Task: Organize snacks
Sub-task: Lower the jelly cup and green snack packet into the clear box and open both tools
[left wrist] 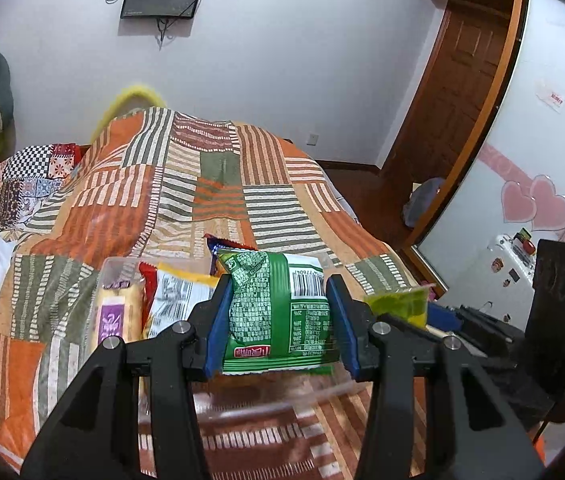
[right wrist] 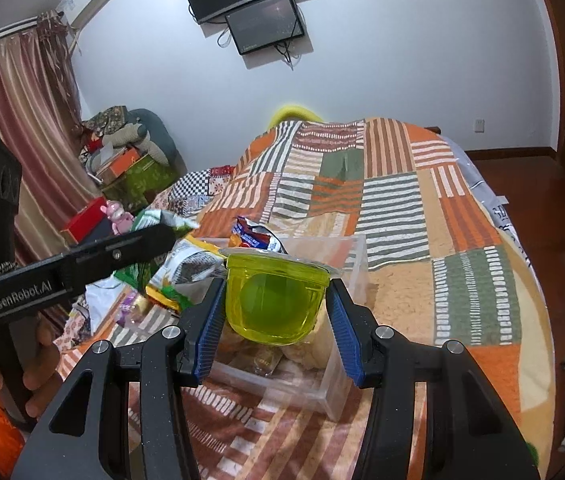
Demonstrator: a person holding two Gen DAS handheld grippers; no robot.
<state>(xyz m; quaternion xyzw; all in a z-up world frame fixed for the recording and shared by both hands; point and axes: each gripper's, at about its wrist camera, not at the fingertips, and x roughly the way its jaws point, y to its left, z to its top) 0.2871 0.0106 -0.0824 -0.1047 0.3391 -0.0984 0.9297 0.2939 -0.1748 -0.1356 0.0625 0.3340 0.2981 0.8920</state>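
Note:
My left gripper (left wrist: 278,320) is shut on a green snack packet (left wrist: 282,312), held above a clear plastic box (left wrist: 114,268) on the bed. The box holds several snack packets, among them a yellow-and-purple one (left wrist: 116,312) and a white-and-yellow one (left wrist: 170,300). My right gripper (right wrist: 276,316) is shut on a yellow-green jelly cup (right wrist: 276,300), held over the right part of the clear box (right wrist: 346,264). The jelly cup also shows in the left wrist view (left wrist: 400,304), to the right of the green packet. The left gripper (right wrist: 162,232) appears at left in the right wrist view.
The box sits on a striped orange, green and white bedspread (right wrist: 394,200). Clothes and boxes are piled at the bed's left side (right wrist: 130,152). A wooden door (left wrist: 454,92) and a wardrobe with pink hearts (left wrist: 538,200) stand to the right. Monitors (right wrist: 262,24) hang on the wall.

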